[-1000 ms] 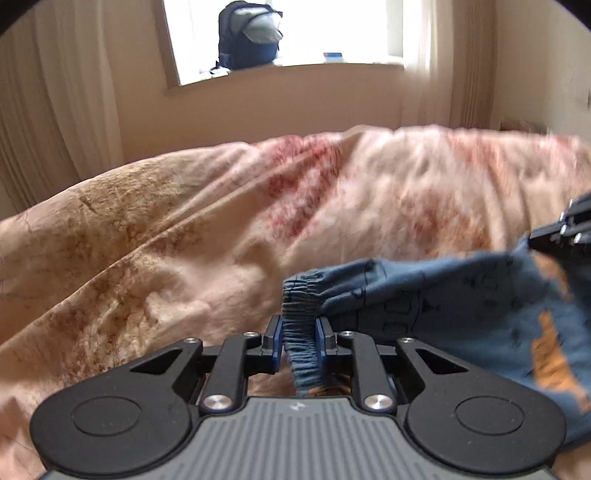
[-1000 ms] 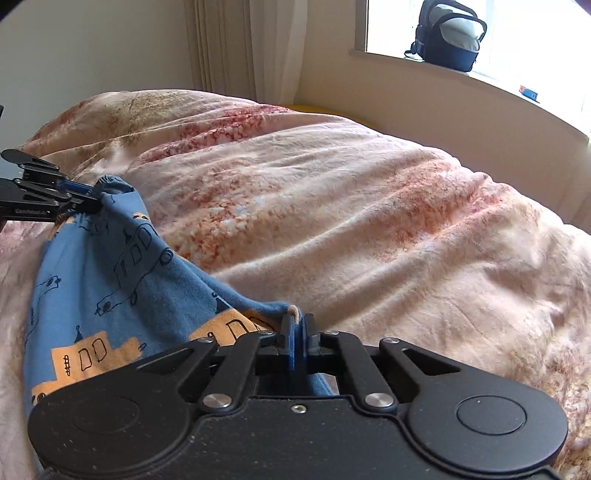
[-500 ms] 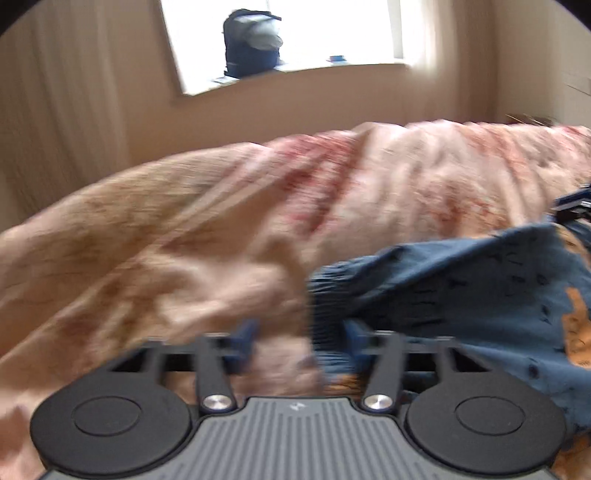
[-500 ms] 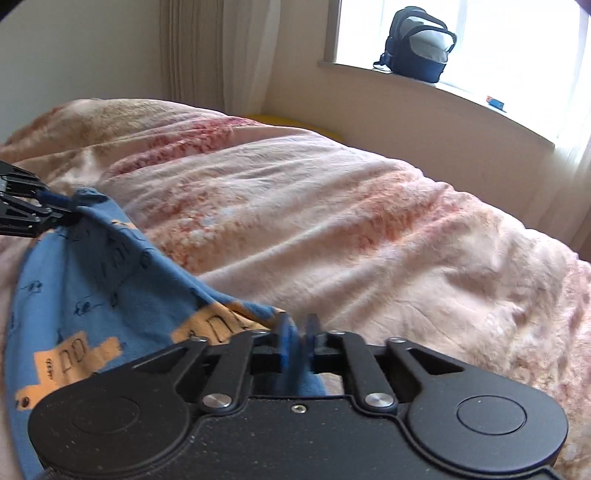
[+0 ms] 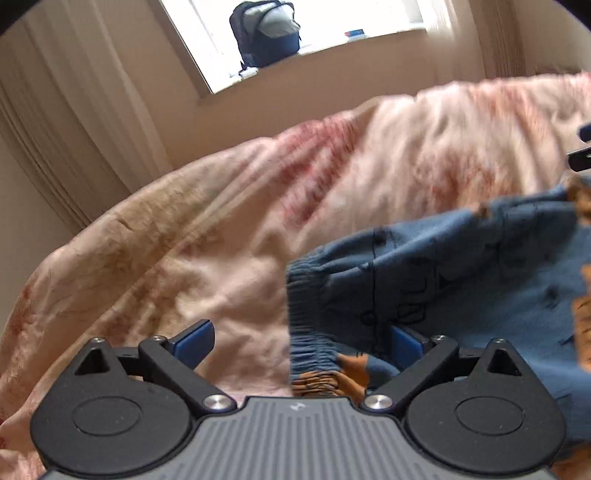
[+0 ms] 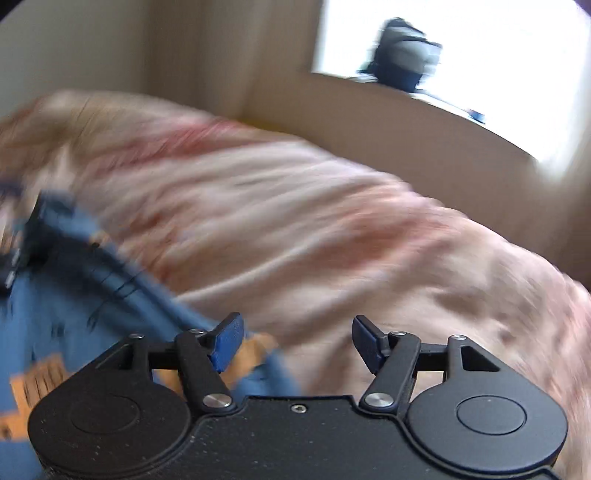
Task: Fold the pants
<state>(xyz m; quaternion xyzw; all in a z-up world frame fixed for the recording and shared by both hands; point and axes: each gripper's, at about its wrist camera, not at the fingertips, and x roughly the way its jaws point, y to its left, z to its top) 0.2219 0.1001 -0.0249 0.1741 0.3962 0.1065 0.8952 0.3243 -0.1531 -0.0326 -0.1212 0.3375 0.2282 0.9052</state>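
Note:
The blue pants (image 5: 461, 280) with orange and black prints lie on the bed, elastic waistband (image 5: 304, 325) facing my left gripper. My left gripper (image 5: 299, 341) is open, its jaws spread wide either side of the waistband, not gripping it. In the right wrist view the pants (image 6: 85, 302) lie at lower left, blurred. My right gripper (image 6: 297, 341) is open and empty, its left finger (image 6: 229, 341) over the edge of the fabric. The right gripper's tip shows at the far right edge of the left wrist view (image 5: 581, 155).
A pink and beige patterned duvet (image 5: 258, 221) covers the bed. A window sill with a dark backpack (image 5: 264, 33) is behind it, also visible in the right wrist view (image 6: 404, 62). Curtains (image 5: 62, 122) hang at the left.
Both grippers were shut on the pants a second ago and have opened and let go. The pants now rest on the duvet. The right view is blurred from motion.

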